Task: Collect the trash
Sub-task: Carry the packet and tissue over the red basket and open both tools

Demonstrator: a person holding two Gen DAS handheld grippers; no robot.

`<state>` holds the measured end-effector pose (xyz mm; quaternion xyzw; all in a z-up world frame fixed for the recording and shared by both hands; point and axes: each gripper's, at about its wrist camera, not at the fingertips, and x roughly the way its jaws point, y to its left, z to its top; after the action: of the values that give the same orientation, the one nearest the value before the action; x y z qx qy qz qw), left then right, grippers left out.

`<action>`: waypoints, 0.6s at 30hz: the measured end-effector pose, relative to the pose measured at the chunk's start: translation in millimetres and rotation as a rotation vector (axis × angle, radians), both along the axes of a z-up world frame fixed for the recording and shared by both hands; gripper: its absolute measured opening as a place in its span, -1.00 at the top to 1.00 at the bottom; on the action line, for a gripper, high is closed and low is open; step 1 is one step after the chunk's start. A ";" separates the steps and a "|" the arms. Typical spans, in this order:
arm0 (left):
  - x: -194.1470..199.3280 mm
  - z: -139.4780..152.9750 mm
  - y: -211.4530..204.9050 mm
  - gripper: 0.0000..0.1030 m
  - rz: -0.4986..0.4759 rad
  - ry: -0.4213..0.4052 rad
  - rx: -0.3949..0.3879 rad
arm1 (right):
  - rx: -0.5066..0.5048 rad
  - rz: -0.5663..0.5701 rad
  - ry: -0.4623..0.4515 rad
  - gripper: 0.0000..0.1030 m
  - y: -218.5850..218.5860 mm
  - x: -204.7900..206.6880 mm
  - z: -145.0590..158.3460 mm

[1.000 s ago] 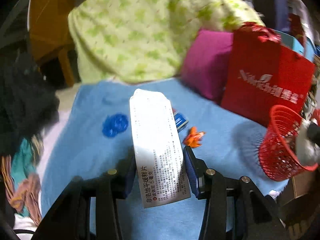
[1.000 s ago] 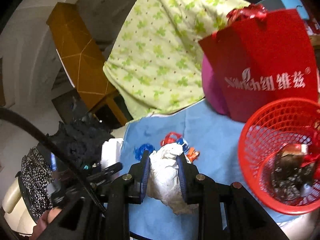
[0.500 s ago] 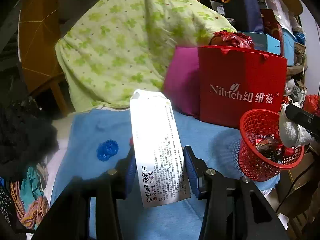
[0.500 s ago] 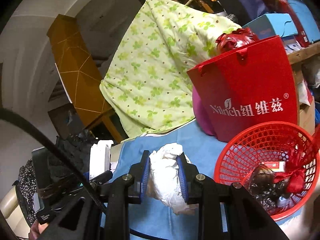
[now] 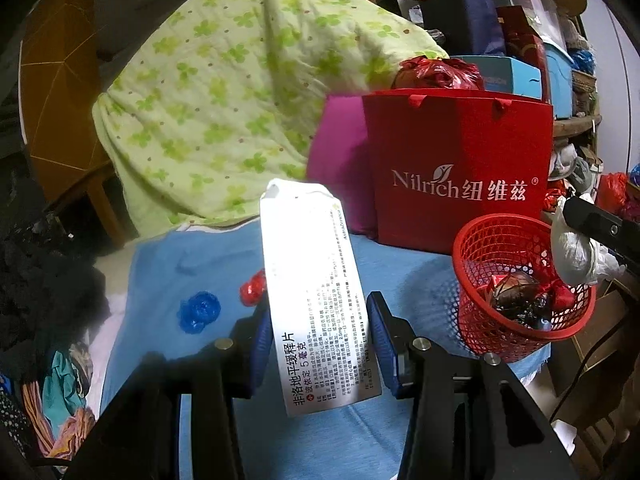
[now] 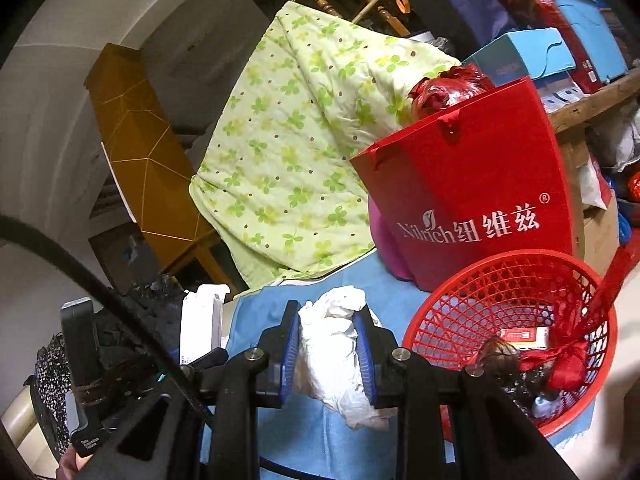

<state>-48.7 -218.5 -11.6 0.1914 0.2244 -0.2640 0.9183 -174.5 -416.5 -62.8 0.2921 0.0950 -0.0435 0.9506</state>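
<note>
- Left wrist view: the left gripper (image 5: 320, 332) sits low in the middle of the frame, its blue-padded fingers (image 5: 383, 344) closed against both long edges of a white medicine box (image 5: 316, 292) printed with Chinese text; the box stands up out of the grip, tilted slightly left.
- Beneath it spreads a blue cloth (image 5: 168, 276), with a crumpled blue wrapper (image 5: 199, 311) at left centre and a red foil wrapper (image 5: 252, 289) just right of it, partly behind the box.
- At right centre a red mesh basket (image 5: 516, 248) stands on the cloth's edge, with dark and red scraps inside.
- Over the basket's right rim, at the right edge of the frame, the right gripper (image 5: 592, 236) comes in holding a wad of white tissue (image 5: 572, 256).
- Behind the basket stands a red Nilrich gift bag (image 5: 460, 168), a magenta cushion (image 5: 340, 168) to its left, and a green clover-print quilt (image 5: 240, 92) filling the upper left.

- Right wrist view: at bottom centre the right gripper's blue pads (image 6: 289, 356) pinch the crumpled tissue, which bulges above and hangs below them.
- The basket is at lower right, just beside the gripper; inside lie a small red-and-white carton (image 6: 524, 336), red ribbon and dark wrappers.
- At lower left the medicine box shows upright in the left gripper.
- The gift bag rises behind the basket, the quilt behind that.
</note>
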 end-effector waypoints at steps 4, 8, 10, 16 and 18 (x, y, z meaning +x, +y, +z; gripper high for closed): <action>-2.9 1.0 -5.0 0.07 -0.011 0.001 0.003 | -0.002 -0.006 -0.004 0.45 -2.8 -3.8 0.7; -5.3 2.1 -9.6 0.07 -0.020 -0.002 0.006 | 0.002 -0.012 -0.007 0.45 -5.9 -6.6 0.6; -6.8 2.2 -11.5 0.07 -0.023 -0.005 0.008 | 0.003 -0.016 -0.008 0.45 -7.4 -8.4 0.1; -8.9 2.5 -16.4 0.07 -0.035 -0.004 0.012 | 0.011 -0.024 -0.010 0.45 -12.0 -12.6 -1.3; -9.5 1.8 -18.8 0.07 -0.039 0.001 0.013 | 0.012 -0.030 -0.009 0.45 -13.4 -14.1 -1.9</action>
<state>-58.1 -237.3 -9.8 0.2015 0.2227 -0.2806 0.9116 -188.6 -429.9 -64.7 0.2996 0.0865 -0.0559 0.9485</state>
